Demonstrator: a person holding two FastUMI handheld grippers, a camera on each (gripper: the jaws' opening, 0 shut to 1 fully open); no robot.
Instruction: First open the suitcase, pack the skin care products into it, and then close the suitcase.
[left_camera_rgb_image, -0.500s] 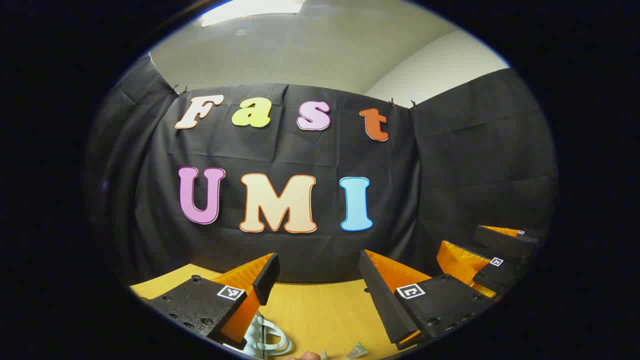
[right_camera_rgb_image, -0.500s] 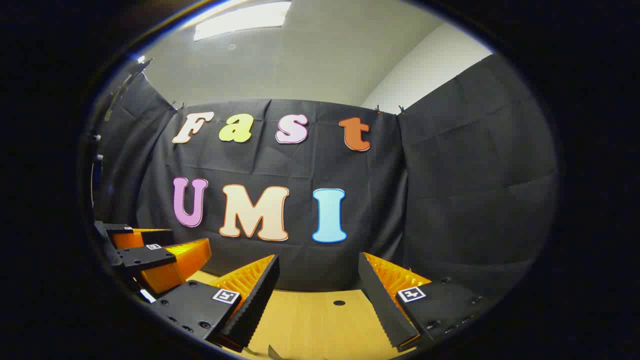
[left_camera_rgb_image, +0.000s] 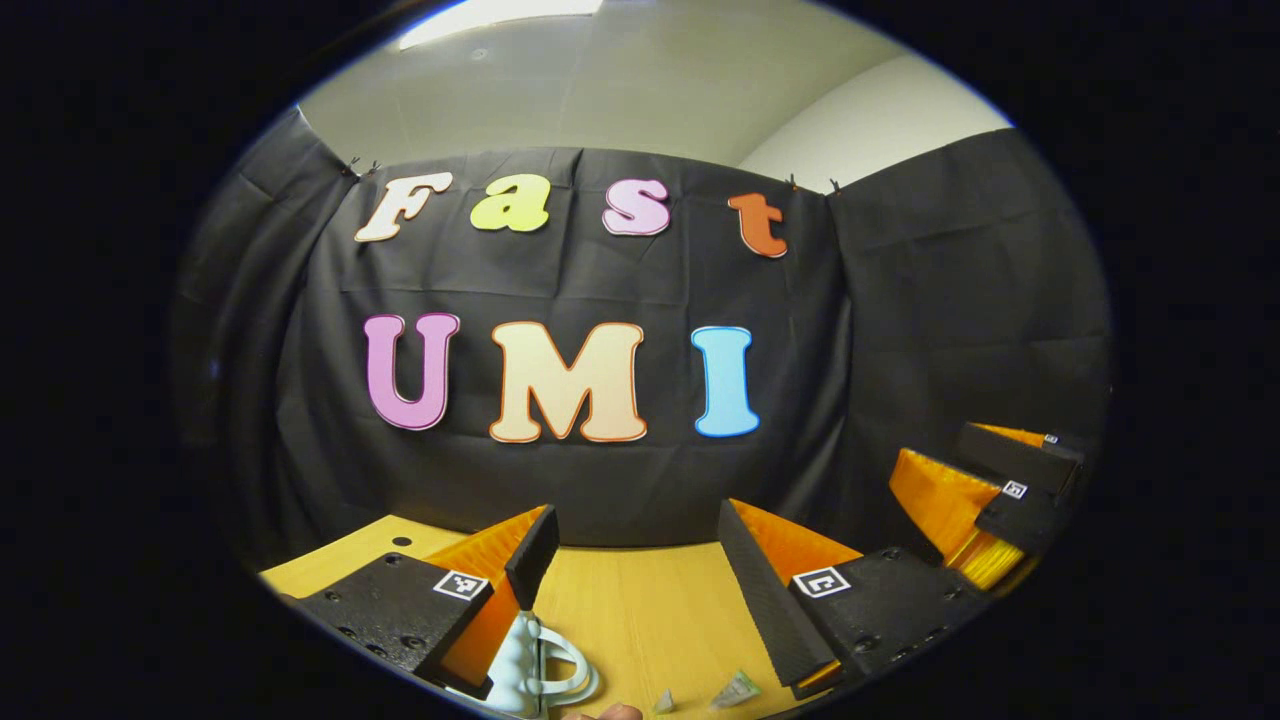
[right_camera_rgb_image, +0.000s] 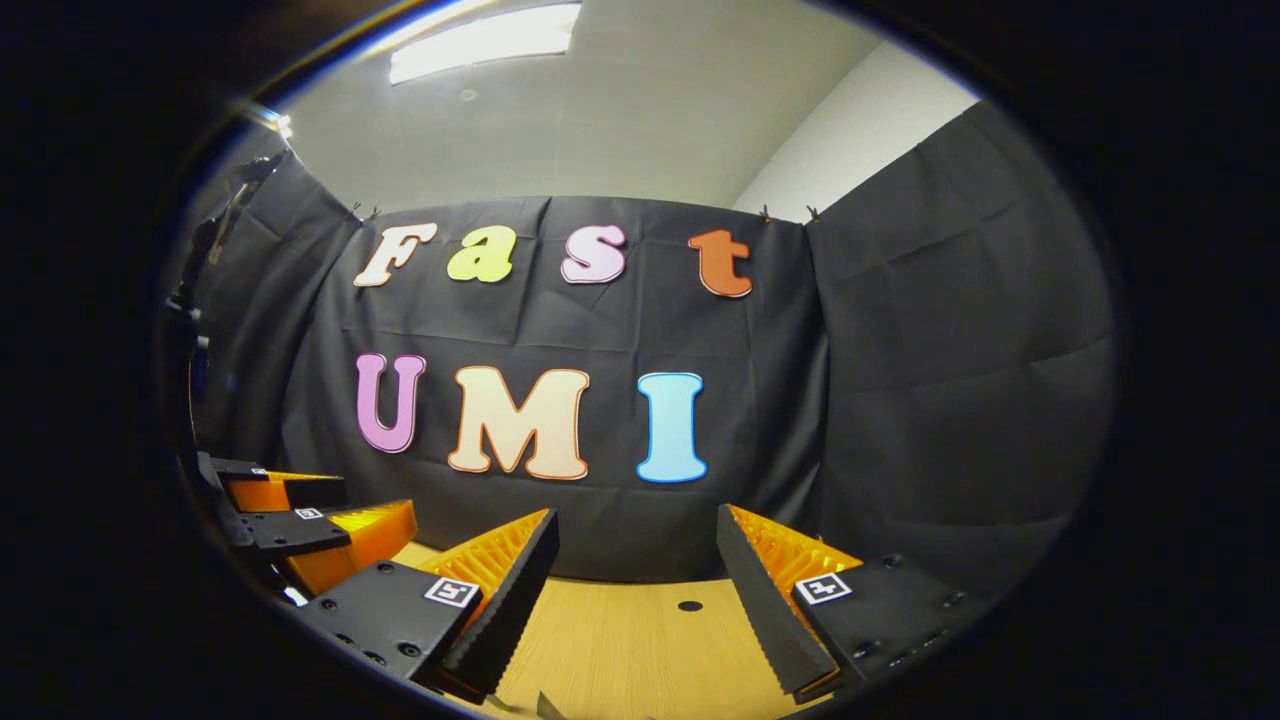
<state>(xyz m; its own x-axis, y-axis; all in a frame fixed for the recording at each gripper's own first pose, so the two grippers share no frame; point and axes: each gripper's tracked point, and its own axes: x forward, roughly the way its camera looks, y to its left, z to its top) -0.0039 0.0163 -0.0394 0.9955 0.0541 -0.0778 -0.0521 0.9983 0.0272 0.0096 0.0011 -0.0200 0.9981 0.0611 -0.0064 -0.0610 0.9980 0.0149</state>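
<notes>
The left gripper (left_camera_rgb_image: 635, 560) is spread wide, its two black ribbed fingers (left_camera_rgb_image: 530, 548) backed in orange plastic and pinching nothing. Just below its left finger, at the bottom edge of the left gripper view, sits a pale blue-white moulded piece with a looped handle (left_camera_rgb_image: 540, 665), glossy and rounded; it may belong to the suitcase, but too little of it shows to tell its long axis or which way it points. To the right of that, between the fingers and low down, lie two small crumpled packets (left_camera_rgb_image: 735, 690) on the wooden table (left_camera_rgb_image: 640, 610), whose surface is light yellow with a fine grain. Farther right and beyond, the right gripper (left_camera_rgb_image: 985, 500) hangs over the table's edge.

In the right gripper view the right gripper (right_camera_rgb_image: 635, 570) is likewise spread open, its sawtooth black pads empty, with bare table (right_camera_rgb_image: 630, 640) between them and a small dark hole (right_camera_rgb_image: 690, 606) in the wood just ahead. Off to its left the left gripper (right_camera_rgb_image: 300, 520) is seen from the side, orange and black
</notes>
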